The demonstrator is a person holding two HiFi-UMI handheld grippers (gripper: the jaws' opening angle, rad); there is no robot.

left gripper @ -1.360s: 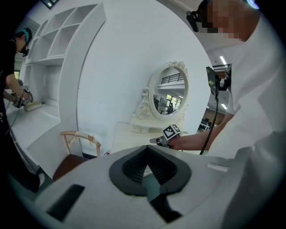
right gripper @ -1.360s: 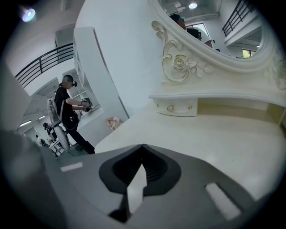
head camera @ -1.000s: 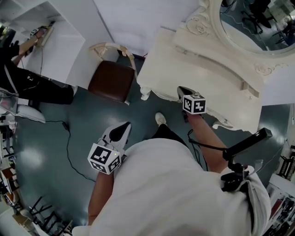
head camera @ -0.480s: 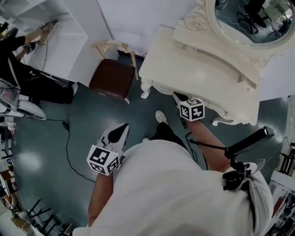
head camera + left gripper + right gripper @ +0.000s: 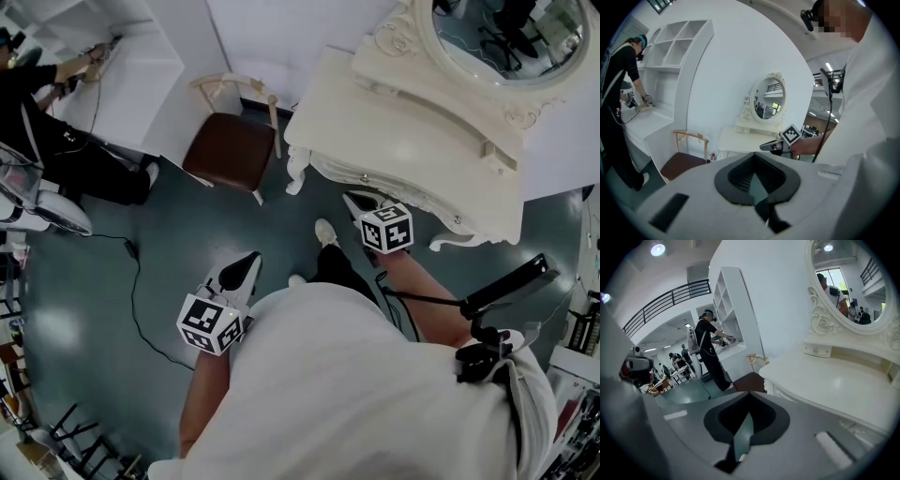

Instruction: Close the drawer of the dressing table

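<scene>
Overhead, the cream dressing table [image 5: 394, 112] stands against the wall at upper right, its oval mirror [image 5: 497, 37] above the top. The drawer front [image 5: 375, 180], with a small knob, looks flush with the carved front rail. The right gripper [image 5: 354, 199] is just in front of that rail, tip pointing at it, jaws together and nothing between them; contact with the rail cannot be told. The left gripper [image 5: 251, 258] hangs over the dark green floor [image 5: 84, 309], well apart from the table, its jaws also together and empty. A brown-seated chair [image 5: 230, 150] stands just left of the table. A person in black [image 5: 56, 141] works at the white shelf unit [image 5: 131, 84].
</scene>
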